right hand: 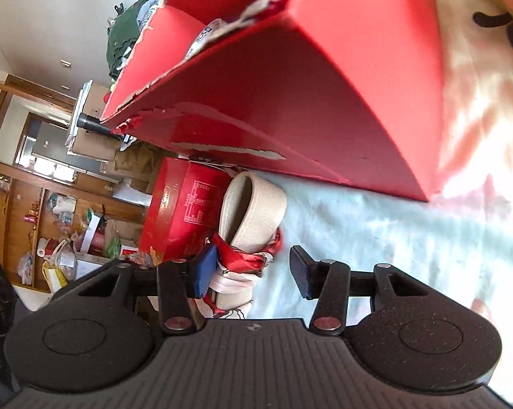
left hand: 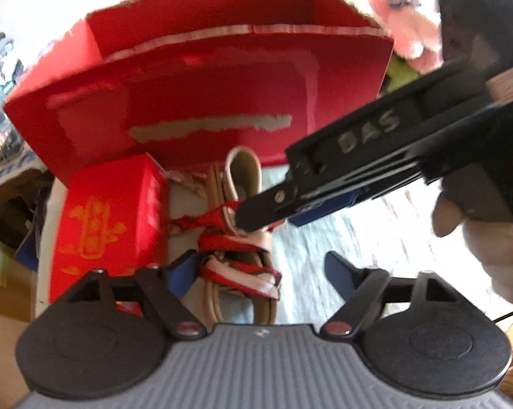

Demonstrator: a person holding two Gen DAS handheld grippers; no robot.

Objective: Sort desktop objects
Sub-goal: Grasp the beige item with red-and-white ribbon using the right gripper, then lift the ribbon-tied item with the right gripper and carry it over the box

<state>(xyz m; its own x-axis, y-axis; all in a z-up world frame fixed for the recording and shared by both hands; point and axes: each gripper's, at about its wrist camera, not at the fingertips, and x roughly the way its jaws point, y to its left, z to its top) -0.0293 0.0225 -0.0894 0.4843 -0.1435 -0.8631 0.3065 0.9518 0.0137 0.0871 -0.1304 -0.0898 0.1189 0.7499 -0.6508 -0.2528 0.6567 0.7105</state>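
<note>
Left wrist view: one large red box point(left hand: 202, 78), open-topped with torn edges, stands at the back of a pale cloth-covered surface point(left hand: 324, 255). One small red carton point(left hand: 110, 225) with gold print stands in front of it, to the left. One beige sandal point(left hand: 239, 238), bound with a red-and-white ribbon point(left hand: 232, 242), lies just beside that carton. The left gripper point(left hand: 263, 269) hovers over the sandal's near end, jaws wide, holding nothing. The right gripper point(left hand: 256, 218) reaches in from the right — its tips meet the ribbon; whether they pinch it cannot be told here. One pink plush toy point(left hand: 406, 24) sits behind.

Right wrist view: same count — one large box point(right hand: 290, 85), one carton point(right hand: 181, 208), one sandal point(right hand: 249, 208). The right gripper point(right hand: 253, 272) stands spread around the ribbon point(right hand: 246, 259), gripping nothing.
</note>
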